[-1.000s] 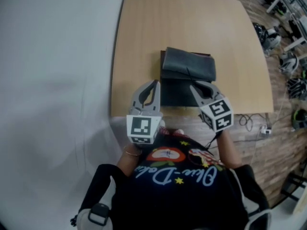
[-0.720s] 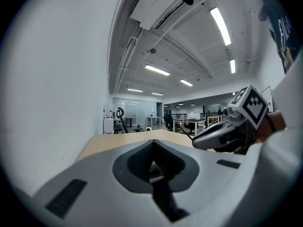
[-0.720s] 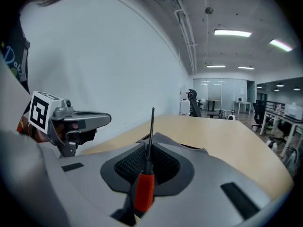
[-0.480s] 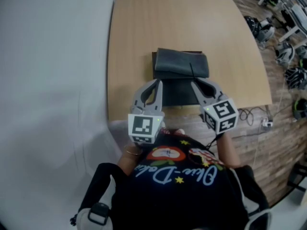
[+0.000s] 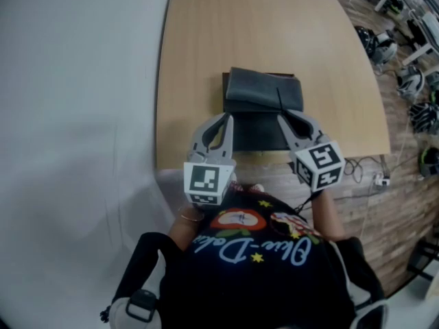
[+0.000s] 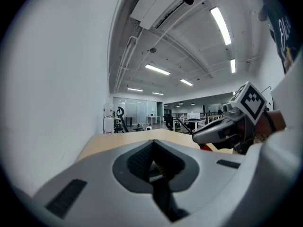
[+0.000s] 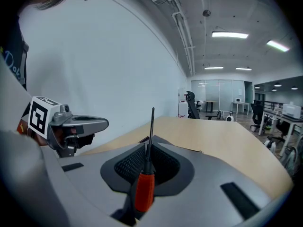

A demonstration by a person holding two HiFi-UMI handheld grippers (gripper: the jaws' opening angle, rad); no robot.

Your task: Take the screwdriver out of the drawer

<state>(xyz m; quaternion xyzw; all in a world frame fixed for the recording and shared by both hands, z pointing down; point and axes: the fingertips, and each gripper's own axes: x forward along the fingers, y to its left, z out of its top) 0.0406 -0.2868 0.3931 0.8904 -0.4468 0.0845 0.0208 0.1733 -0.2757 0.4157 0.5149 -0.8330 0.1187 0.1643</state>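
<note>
A screwdriver (image 7: 144, 188) with an orange handle and a thin dark shaft stands upright between the jaws of my right gripper (image 7: 150, 143), which is shut on it. In the head view the right gripper (image 5: 285, 122) hovers over the near right part of the dark grey drawer unit (image 5: 264, 94) on the wooden table (image 5: 206, 53). The screwdriver itself is hidden in that view. My left gripper (image 5: 221, 122) hangs beside it over the unit's near left edge, shut, with nothing between its jaws (image 6: 152, 144). The right gripper (image 6: 222, 129) shows in the left gripper view.
The table's near edge (image 5: 206, 164) runs just under both grippers, close to the person's body. A white wall lies to the left. Cables (image 5: 357, 173) and chairs (image 5: 411, 84) sit on the wooden floor to the right.
Both grippers stay over the drawer unit's near edge. The right gripper has drifted slightly right, and the head view has shifted a little.
</note>
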